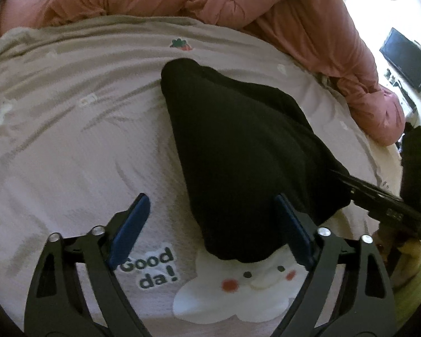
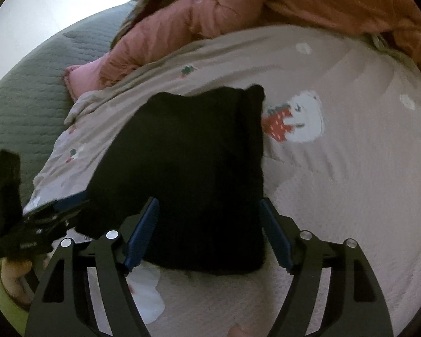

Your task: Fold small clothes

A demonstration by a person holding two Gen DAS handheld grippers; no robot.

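A black garment [image 1: 238,146] lies folded into a rough rectangle on a pale printed blanket [image 1: 70,129]. My left gripper [image 1: 212,199] hovers open over the garment's near corner, which sits between the blue pads without being pinched. In the right wrist view the black garment [image 2: 199,168] fills the middle. My right gripper [image 2: 207,202] stands open above its near edge, with the pads well apart. The right gripper [image 1: 341,176] reaches the cloth's right edge in the left wrist view. The left gripper [image 2: 70,203] shows at the cloth's left edge in the right wrist view.
A bulky salmon-pink duvet [image 1: 266,2] is bunched along the far side of the bed. A green quilt [image 2: 28,106] and a pink pillow [image 2: 81,80] lie to the left. A dark screen [image 1: 407,59] stands beyond the bed on the right. The blanket bears a white cloud face [image 1: 238,289].
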